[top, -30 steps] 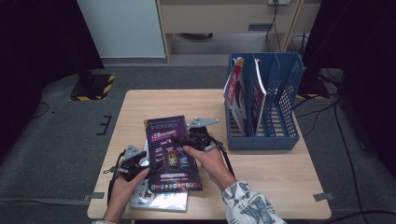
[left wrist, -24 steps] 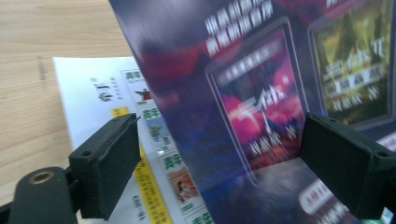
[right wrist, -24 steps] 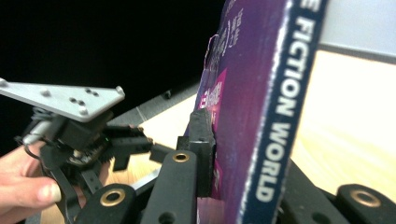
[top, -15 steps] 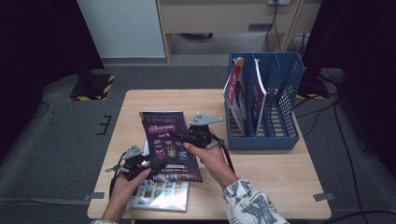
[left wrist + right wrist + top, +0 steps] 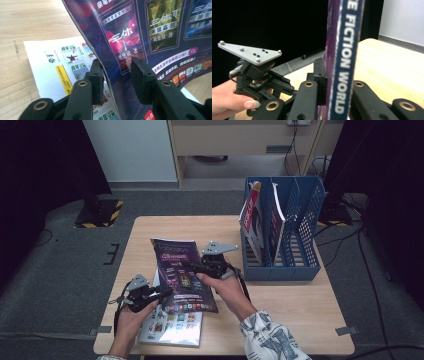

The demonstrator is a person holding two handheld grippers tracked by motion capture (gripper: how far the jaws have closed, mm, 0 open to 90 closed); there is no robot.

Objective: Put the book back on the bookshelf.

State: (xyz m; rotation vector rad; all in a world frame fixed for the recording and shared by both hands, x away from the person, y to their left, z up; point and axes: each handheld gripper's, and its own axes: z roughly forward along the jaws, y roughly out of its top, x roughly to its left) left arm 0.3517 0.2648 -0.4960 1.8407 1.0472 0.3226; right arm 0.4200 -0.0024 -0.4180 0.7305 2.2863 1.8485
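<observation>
A blue file rack (image 5: 305, 240) with several slots stands at the right edge of the wooden table (image 5: 300, 305), right of centre in the high view. Two magazines (image 5: 255, 220) lean upright in its left slots, the other slots bare. A white-covered magazine (image 5: 172, 327) lies flat near the table's lower left edge; the left gripper view shows its small cover pictures and a yellow strip (image 5: 63, 77). Grey carpet (image 5: 65, 265) surrounds the table. At upper left, a black stand has a yellow-and-black striped base (image 5: 102, 212). A pale wooden cabinet (image 5: 240, 140) sits along the top, cables (image 5: 300, 140) hanging beside it.
</observation>
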